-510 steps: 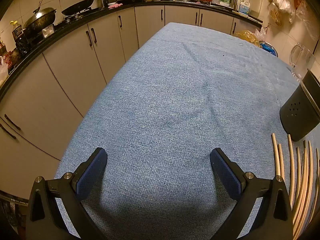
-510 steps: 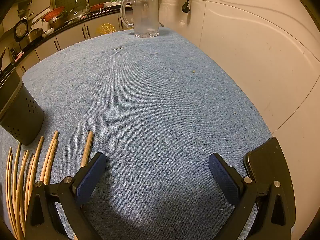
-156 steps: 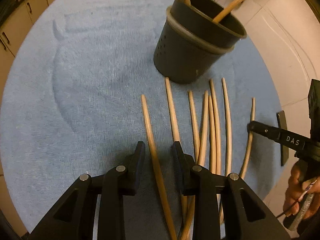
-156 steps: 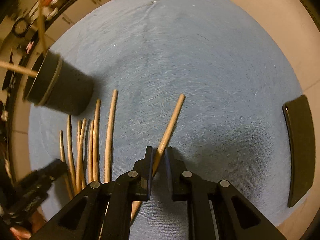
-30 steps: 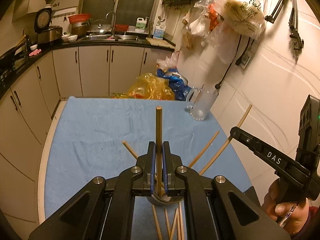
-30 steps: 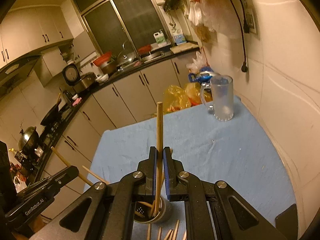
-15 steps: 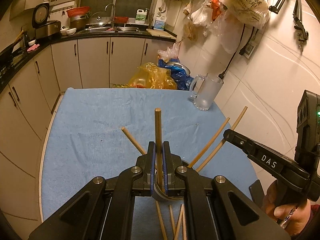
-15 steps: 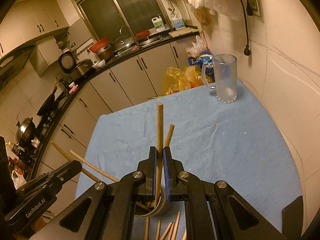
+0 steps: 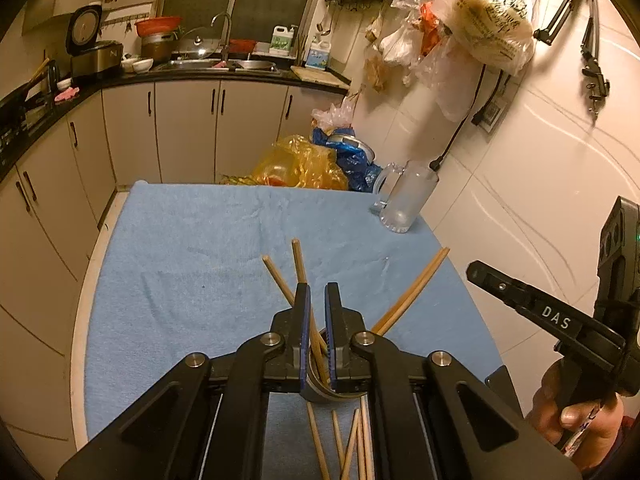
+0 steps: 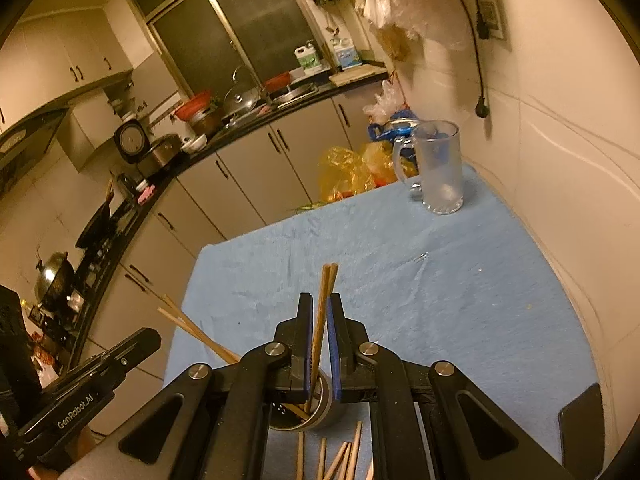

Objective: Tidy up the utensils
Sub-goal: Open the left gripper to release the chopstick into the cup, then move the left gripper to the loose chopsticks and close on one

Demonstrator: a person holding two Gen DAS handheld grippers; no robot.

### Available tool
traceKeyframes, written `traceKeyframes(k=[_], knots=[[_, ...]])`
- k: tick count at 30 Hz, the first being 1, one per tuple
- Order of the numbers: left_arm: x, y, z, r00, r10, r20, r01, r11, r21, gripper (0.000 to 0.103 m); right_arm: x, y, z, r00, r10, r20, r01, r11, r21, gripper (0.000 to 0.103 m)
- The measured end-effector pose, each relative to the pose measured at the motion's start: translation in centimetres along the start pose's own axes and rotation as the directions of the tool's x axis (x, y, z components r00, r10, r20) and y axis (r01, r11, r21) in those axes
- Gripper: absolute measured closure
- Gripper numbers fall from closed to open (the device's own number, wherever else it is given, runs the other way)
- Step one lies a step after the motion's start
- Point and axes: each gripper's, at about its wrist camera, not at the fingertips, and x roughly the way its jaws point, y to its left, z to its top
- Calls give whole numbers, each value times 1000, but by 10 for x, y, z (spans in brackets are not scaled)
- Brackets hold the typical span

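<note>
Both grippers hang above the dark utensil holder, also seen in the right wrist view. Several wooden chopsticks stand in it, leaning outward. My left gripper has its jaws slightly apart; a chopstick leans left of the gap, free of the pads. My right gripper has its jaws slightly apart around two loose chopsticks that stand in the holder. More chopsticks lie on the blue cloth below the holder.
A glass mug stands at the table's far right corner, also in the right wrist view. A dark phone lies at the right edge. Kitchen cabinets and a counter run behind and left. A tiled wall is on the right.
Both grippers have opened a little and let go of their chopsticks, which dropped into the holder and now lean with the others.
</note>
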Motion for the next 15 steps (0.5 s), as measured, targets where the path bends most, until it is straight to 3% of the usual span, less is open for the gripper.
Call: traceKeyframes(k=[7,15], knots=[[-34,5,-9,999,-7,40,6,999,37,86,-33,-14,-18,999,-32,16,31,997,65,90],[-42,17,-49,998,-52,-37,54,997,51,86,-44,-40,-79,992,-104,-67,113,980,161,90]])
